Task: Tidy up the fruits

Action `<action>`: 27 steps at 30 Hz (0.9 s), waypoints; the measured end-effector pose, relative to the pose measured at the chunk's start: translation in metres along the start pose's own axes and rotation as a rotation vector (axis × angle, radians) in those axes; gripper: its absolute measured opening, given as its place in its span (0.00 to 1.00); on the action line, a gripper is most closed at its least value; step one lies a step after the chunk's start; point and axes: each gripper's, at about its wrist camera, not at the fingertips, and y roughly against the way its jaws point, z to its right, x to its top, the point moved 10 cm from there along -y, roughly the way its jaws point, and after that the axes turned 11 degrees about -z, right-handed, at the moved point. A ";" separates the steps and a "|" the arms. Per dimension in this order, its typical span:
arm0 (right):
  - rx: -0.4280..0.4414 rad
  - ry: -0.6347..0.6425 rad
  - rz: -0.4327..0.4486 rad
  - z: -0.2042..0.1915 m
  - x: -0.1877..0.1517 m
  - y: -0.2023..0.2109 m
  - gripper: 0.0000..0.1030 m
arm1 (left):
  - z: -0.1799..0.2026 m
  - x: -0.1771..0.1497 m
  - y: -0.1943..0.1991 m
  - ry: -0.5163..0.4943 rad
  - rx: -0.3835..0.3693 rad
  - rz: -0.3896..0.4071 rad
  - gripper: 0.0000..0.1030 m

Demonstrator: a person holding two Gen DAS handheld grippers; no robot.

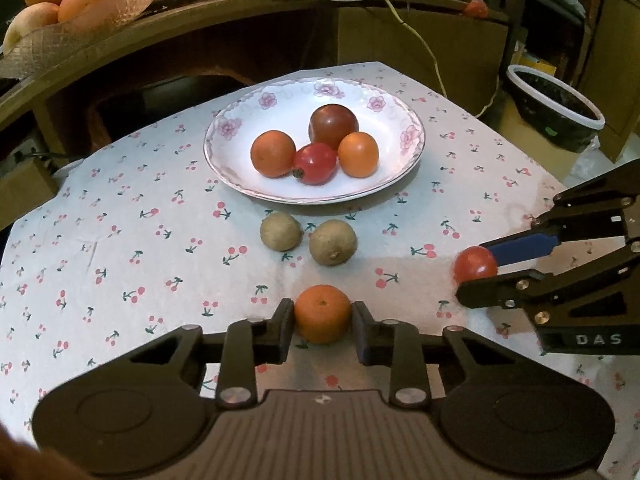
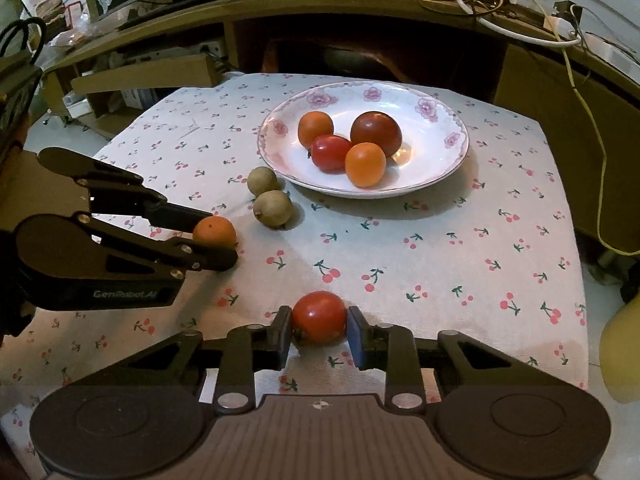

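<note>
The left gripper (image 1: pixel 323 322) has its jaws closed against the sides of a mandarin orange (image 1: pixel 323 313) that sits low over the cherry-print tablecloth (image 1: pixel 120 248) on the table, near the front edge. The right gripper (image 2: pixel 319 330) likewise has its jaws pressed on either side of a red tomato (image 2: pixel 319 317), also close to the cloth, well to the right of the orange. Between the grippers and the plate lie two brownish-green kiwis (image 1: pixel 308 237), just beside each other on the cloth. Beyond them stands a white floral-rimmed plate (image 1: pixel 248 112), holding two oranges, a red tomato and a darker, larger tomato (image 1: pixel 333 126), all bunched together and touching. On the wooden shelf behind, a mesh basket (image 1: pixel 36 44) holds bigger oranges.
</note>
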 end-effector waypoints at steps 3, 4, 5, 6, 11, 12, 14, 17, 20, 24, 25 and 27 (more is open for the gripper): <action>0.002 -0.002 0.006 -0.001 0.003 0.002 0.28 | 0.003 0.002 0.005 -0.007 -0.004 0.011 0.34; 0.004 -0.008 0.009 -0.001 0.004 0.003 0.28 | 0.004 0.004 0.008 -0.005 -0.008 0.017 0.34; 0.009 -0.013 0.011 -0.001 0.006 0.004 0.28 | 0.004 0.006 0.010 -0.003 -0.012 0.023 0.34; 0.014 -0.018 0.017 -0.001 0.008 0.005 0.28 | 0.005 0.008 0.013 -0.001 -0.015 0.032 0.34; 0.017 -0.031 0.058 -0.002 0.025 0.014 0.28 | 0.006 0.023 0.024 0.007 -0.020 0.073 0.34; 0.018 -0.033 0.068 -0.001 0.029 0.015 0.28 | 0.006 0.027 0.025 0.008 -0.017 0.079 0.34; 0.015 -0.038 0.089 0.000 0.038 0.019 0.28 | 0.004 0.033 0.027 0.015 -0.010 0.092 0.34; 0.003 -0.054 0.116 0.006 0.049 0.022 0.28 | -0.001 0.043 0.028 0.028 0.001 0.108 0.34; -0.009 -0.068 0.134 0.012 0.059 0.021 0.28 | -0.005 0.054 0.026 0.033 0.020 0.118 0.34; -0.020 -0.089 0.144 0.020 0.067 0.016 0.28 | -0.011 0.067 0.017 0.042 0.037 0.119 0.34; -0.024 -0.094 0.144 0.023 0.069 0.014 0.28 | -0.012 0.069 0.014 0.047 0.038 0.118 0.34; -0.027 -0.106 0.147 0.027 0.072 0.012 0.28 | -0.014 0.073 0.010 0.055 0.043 0.115 0.34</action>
